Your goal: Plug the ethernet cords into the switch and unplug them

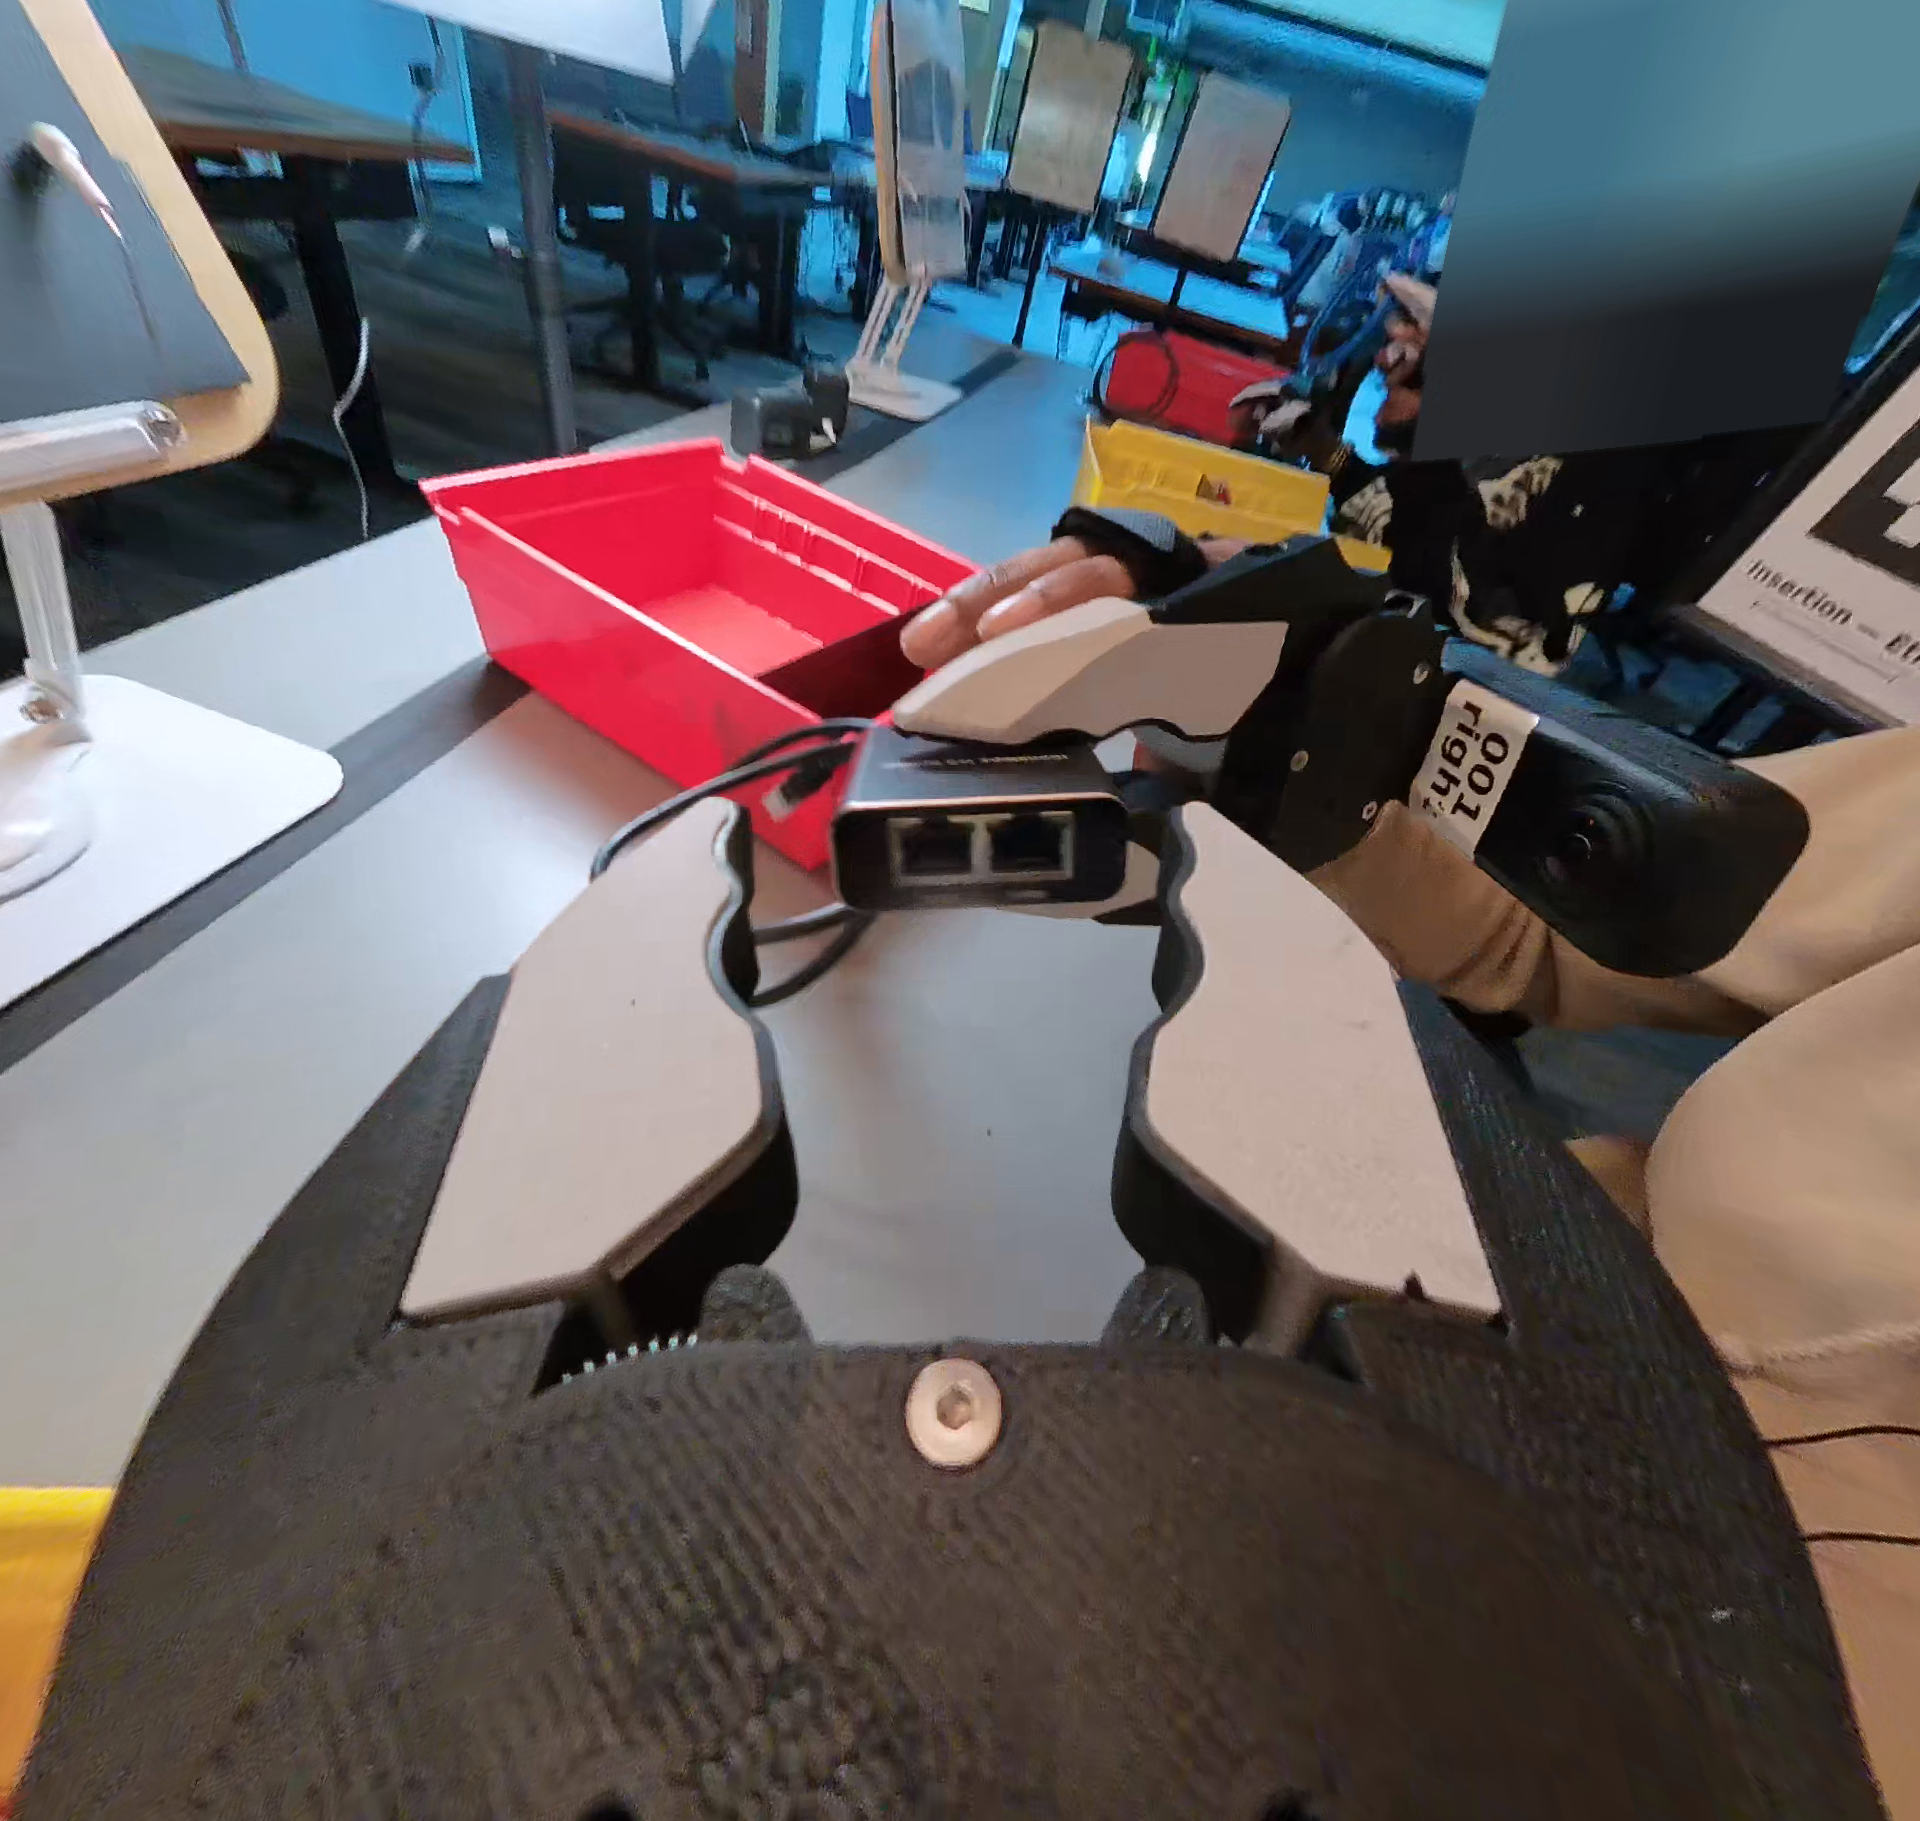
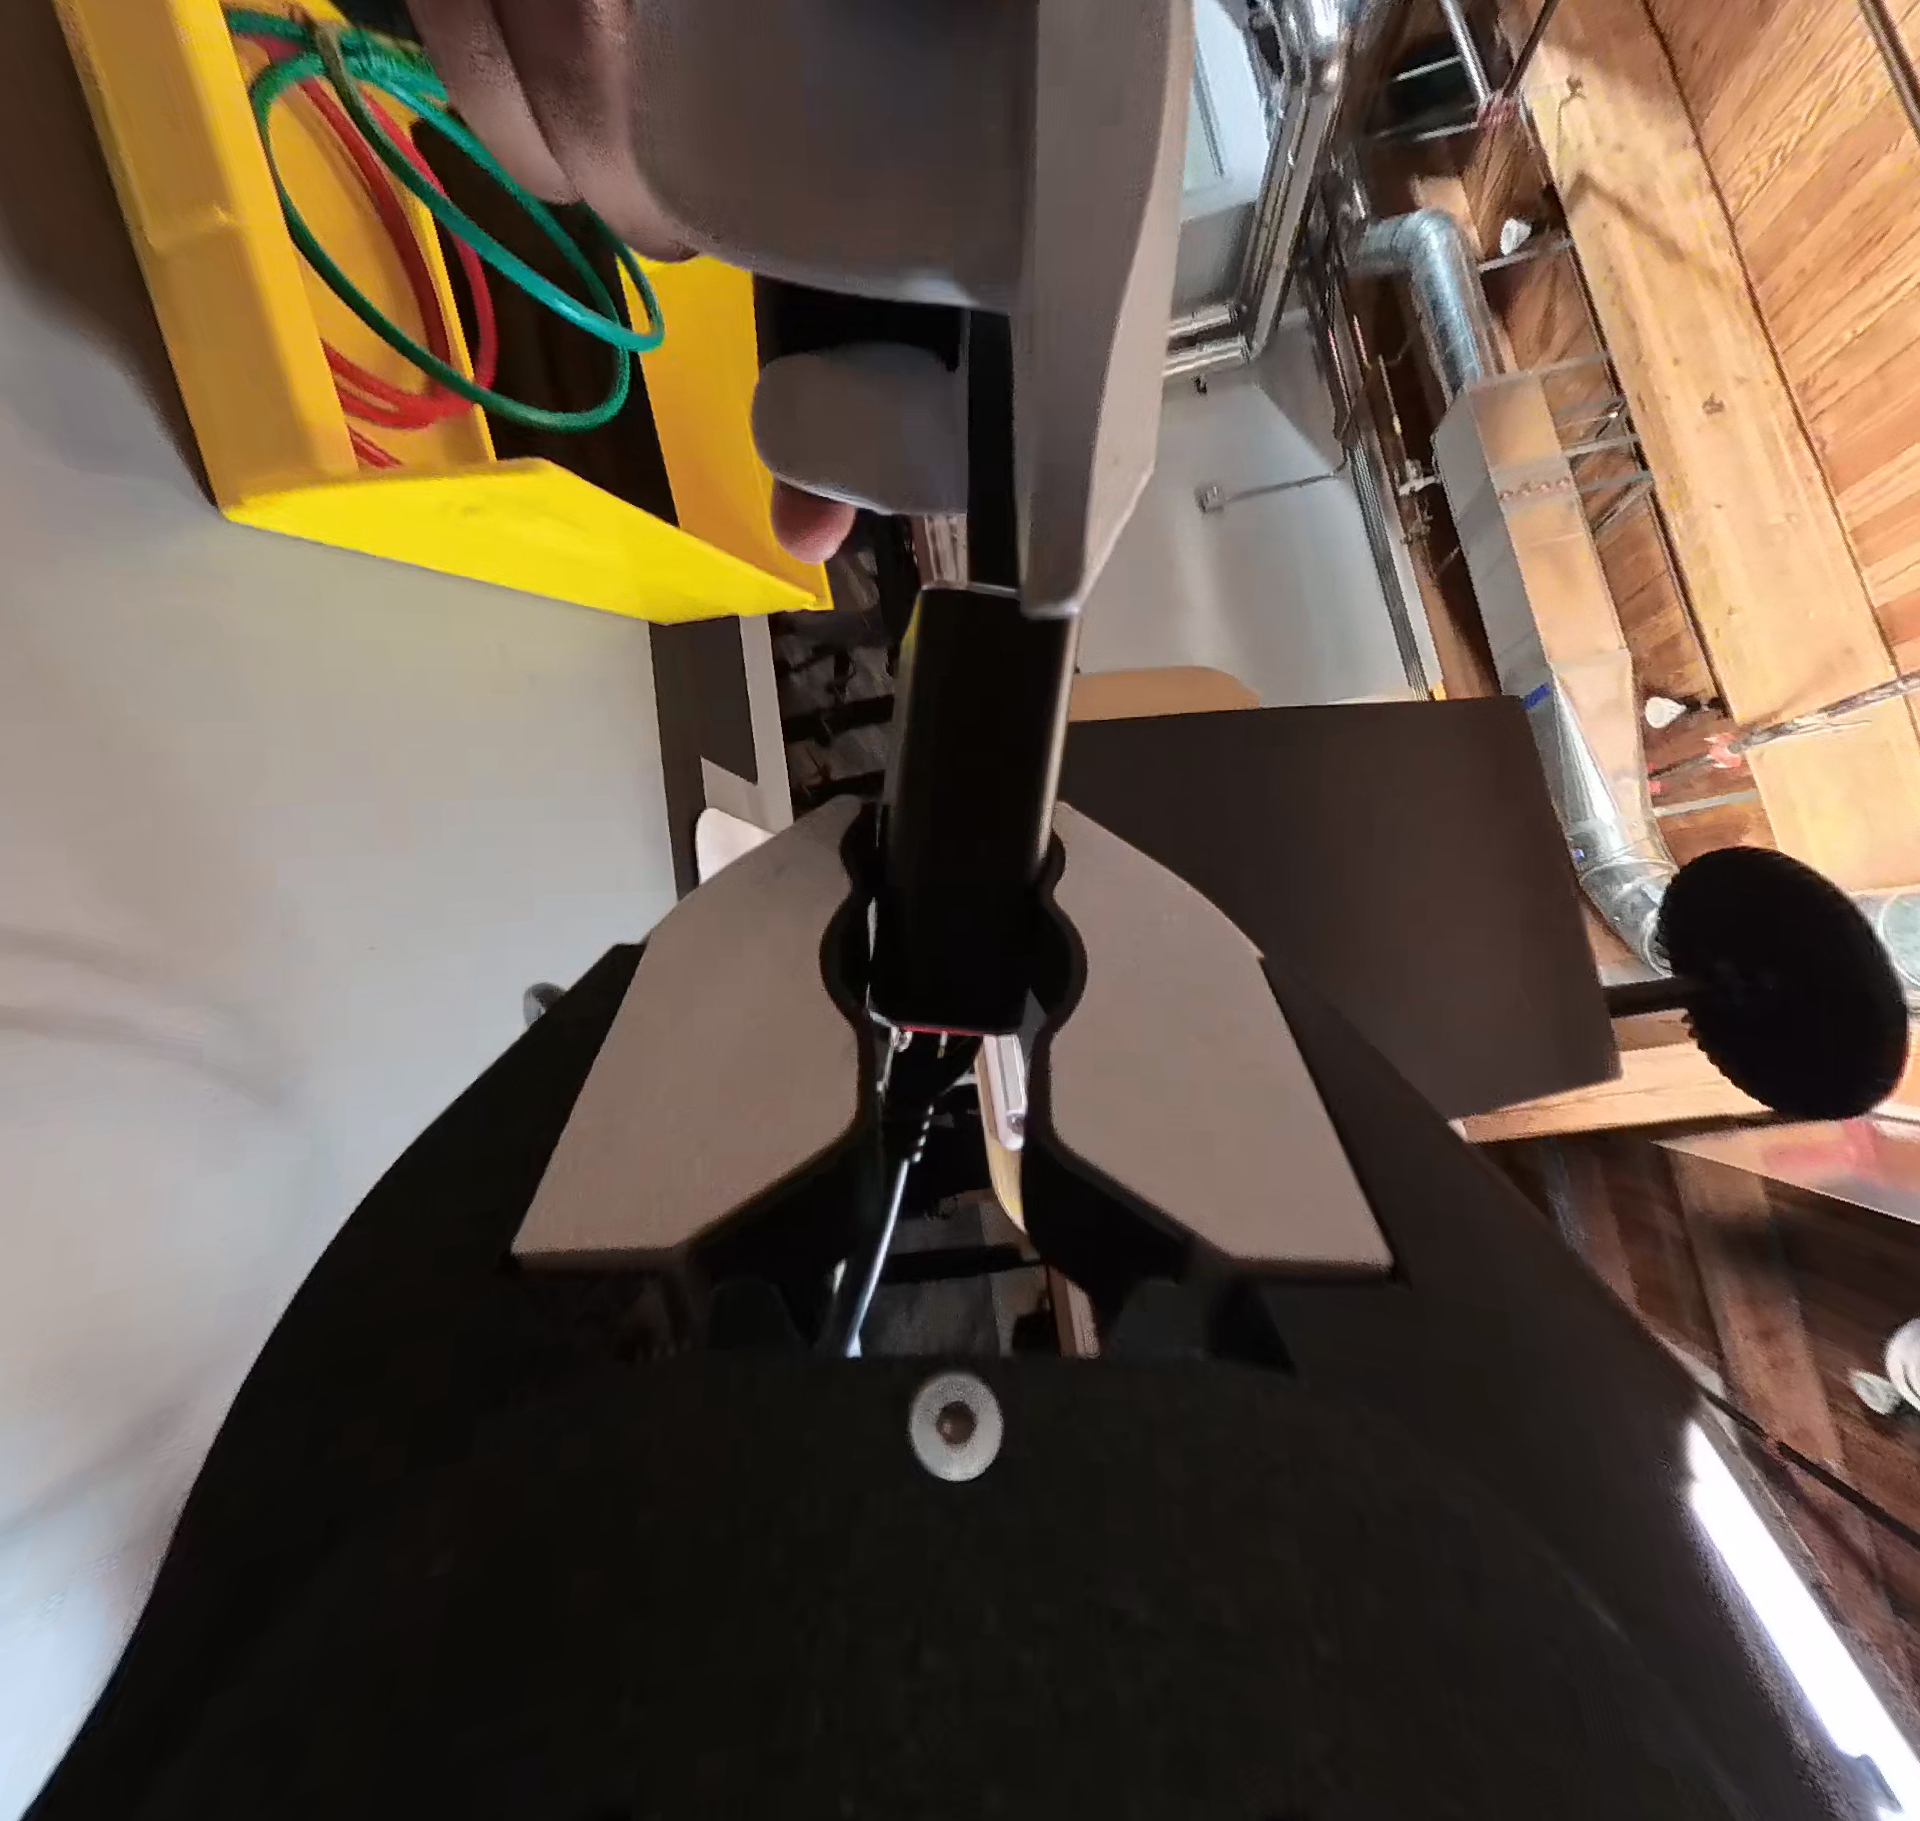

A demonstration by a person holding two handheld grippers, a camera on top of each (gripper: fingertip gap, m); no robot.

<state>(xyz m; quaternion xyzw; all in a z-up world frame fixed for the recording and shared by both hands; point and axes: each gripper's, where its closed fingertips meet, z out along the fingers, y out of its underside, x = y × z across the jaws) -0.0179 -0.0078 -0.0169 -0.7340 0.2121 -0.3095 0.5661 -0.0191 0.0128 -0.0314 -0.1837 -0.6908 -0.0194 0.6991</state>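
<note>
The black switch (image 1: 982, 841) has two empty ports that face my left gripper. My right gripper (image 1: 1039, 805) comes in from the right and is shut on the switch, one finger above and one below, holding it just off the table. In the right wrist view, my right gripper (image 2: 961, 826) clamps the switch (image 2: 977, 711) between both fingers. My left gripper (image 1: 956, 836) is open and empty, just short of the port face. A thin black cable (image 1: 790, 940) lies looped on the table, its plug (image 1: 798, 786) loose. Green and red cords (image 2: 447, 244) lie coiled in the yellow bin (image 2: 468, 514).
A red bin (image 1: 582, 566) stands empty behind the switch, with the yellow bin (image 1: 1195, 483) to its right. A gloved hand (image 1: 1039, 576) reaches in past the switch. A blurred grey piece (image 2: 1101, 317) touches the switch's far end. A white stand base (image 1: 135, 805) sits left. Only a small space, under 4 cm, lies between the two pairs of fingers.
</note>
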